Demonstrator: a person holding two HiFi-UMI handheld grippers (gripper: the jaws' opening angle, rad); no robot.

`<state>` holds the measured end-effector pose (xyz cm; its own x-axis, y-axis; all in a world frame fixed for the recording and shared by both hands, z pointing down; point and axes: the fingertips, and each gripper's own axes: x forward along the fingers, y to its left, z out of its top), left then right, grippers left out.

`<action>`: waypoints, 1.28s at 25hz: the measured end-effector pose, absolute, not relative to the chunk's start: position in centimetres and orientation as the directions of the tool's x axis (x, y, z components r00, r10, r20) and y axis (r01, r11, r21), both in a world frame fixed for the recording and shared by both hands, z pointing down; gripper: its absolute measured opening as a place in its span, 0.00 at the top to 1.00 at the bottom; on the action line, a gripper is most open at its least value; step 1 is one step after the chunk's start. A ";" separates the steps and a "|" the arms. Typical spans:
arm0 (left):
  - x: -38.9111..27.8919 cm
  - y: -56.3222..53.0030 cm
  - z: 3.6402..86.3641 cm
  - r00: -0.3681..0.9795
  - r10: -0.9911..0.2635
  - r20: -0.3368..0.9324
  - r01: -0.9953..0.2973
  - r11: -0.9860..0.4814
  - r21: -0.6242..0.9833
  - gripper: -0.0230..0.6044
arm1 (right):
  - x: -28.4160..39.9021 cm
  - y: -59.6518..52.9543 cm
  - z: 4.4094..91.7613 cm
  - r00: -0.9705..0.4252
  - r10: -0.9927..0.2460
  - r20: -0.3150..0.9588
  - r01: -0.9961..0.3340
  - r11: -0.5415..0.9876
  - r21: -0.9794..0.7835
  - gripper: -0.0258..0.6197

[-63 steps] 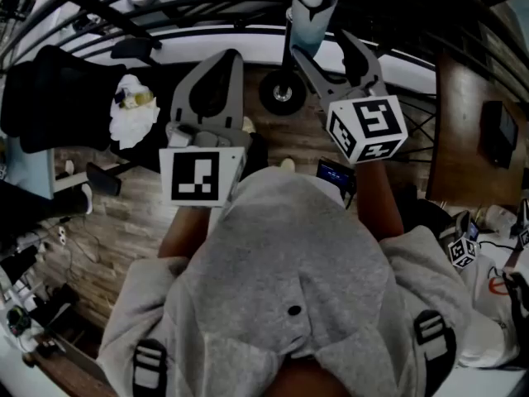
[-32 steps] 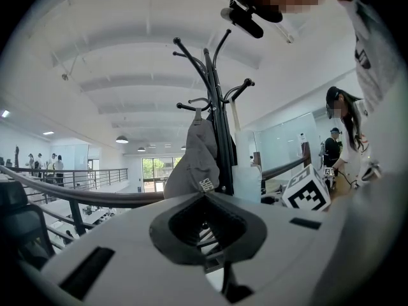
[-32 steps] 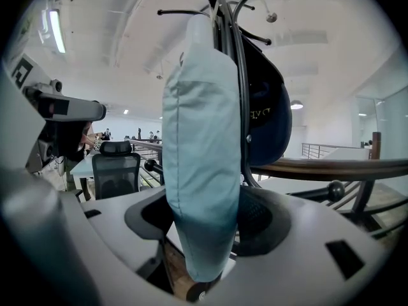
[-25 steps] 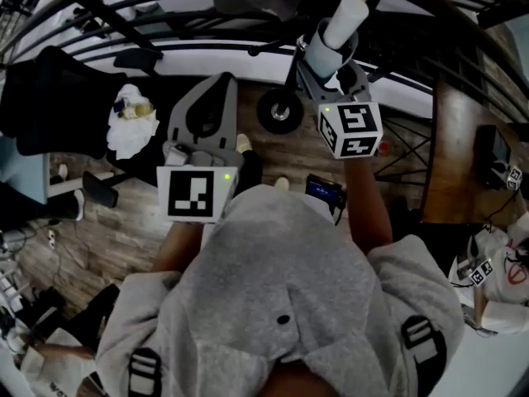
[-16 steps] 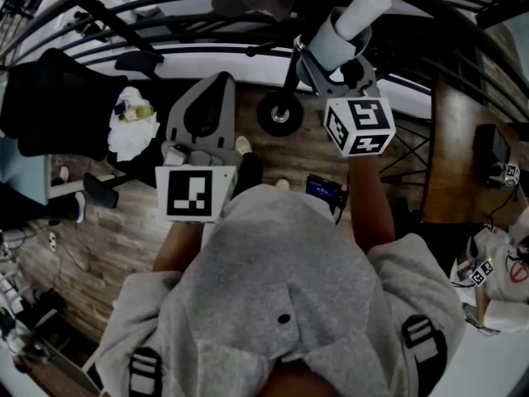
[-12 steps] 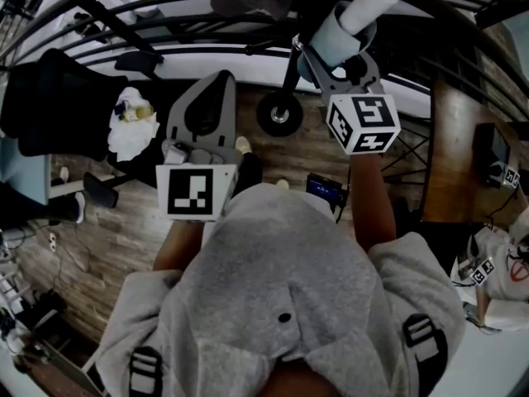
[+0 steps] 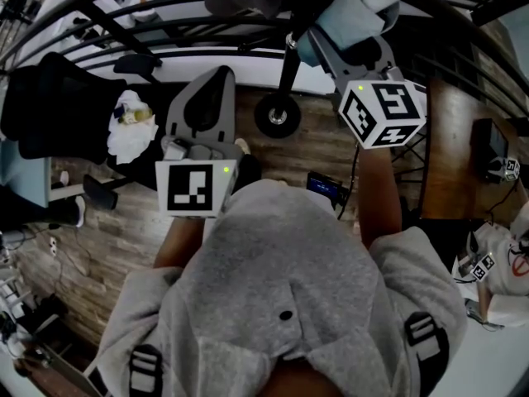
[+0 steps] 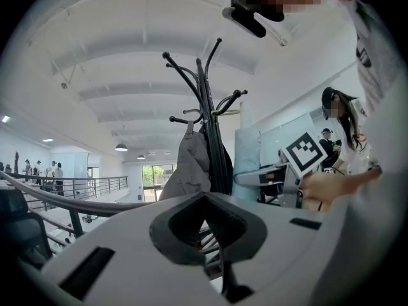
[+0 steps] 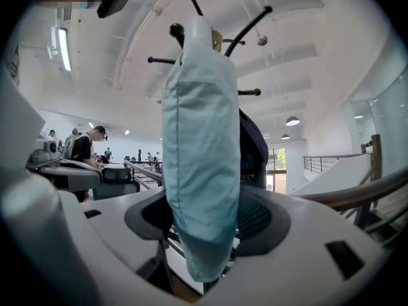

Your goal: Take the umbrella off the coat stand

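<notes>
A folded umbrella in a pale blue sleeve [image 9: 201,158] stands upright between the jaws of my right gripper [image 9: 203,217], which is shut on its lower part. In the head view the umbrella [image 7: 351,11] runs up out of the top edge from that gripper [image 7: 335,44]. The black coat stand [image 9: 250,25] rises right behind it, and its round base [image 7: 278,114] is on the wood floor. My left gripper [image 7: 216,77] is held level to the left, shut and holding nothing. From it I see the stand [image 8: 207,107] and the umbrella [image 8: 247,158] to the right.
A grey garment [image 8: 188,164] and a dark one [image 9: 253,146] hang on the stand. A curved railing [image 7: 165,44] runs behind it. A black office chair [image 7: 50,98] is at the left and a wooden desk [image 7: 455,139] at the right. Other people stand around.
My right gripper has lifted the umbrella, drifting up and to the right in the head view, so the umbrella's top now leaves the frame. The left gripper has kept still.
</notes>
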<state>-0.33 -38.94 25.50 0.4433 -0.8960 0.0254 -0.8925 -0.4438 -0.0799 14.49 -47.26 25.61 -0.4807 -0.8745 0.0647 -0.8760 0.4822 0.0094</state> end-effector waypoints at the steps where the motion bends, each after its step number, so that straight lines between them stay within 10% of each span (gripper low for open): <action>1: -0.2 -38.9 25.3 0.444 -0.896 0.021 -0.892 -0.444 -0.080 0.95 | 14.7 -47.2 24.9 -0.480 -0.876 0.051 -0.877 0.481 0.014 0.53; 32: 2.5 -36.5 23.1 0.498 -0.867 -0.028 -0.865 -0.495 -0.082 0.95 | 15.8 -41.6 25.3 -0.478 -0.872 0.100 -0.878 0.477 -0.039 0.55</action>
<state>2.49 -36.55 23.14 0.4980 -0.8667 -0.0281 -0.8653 -0.4945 -0.0822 15.83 -41.57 25.33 -0.4784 -0.8724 0.1002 -0.8781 0.4769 -0.0394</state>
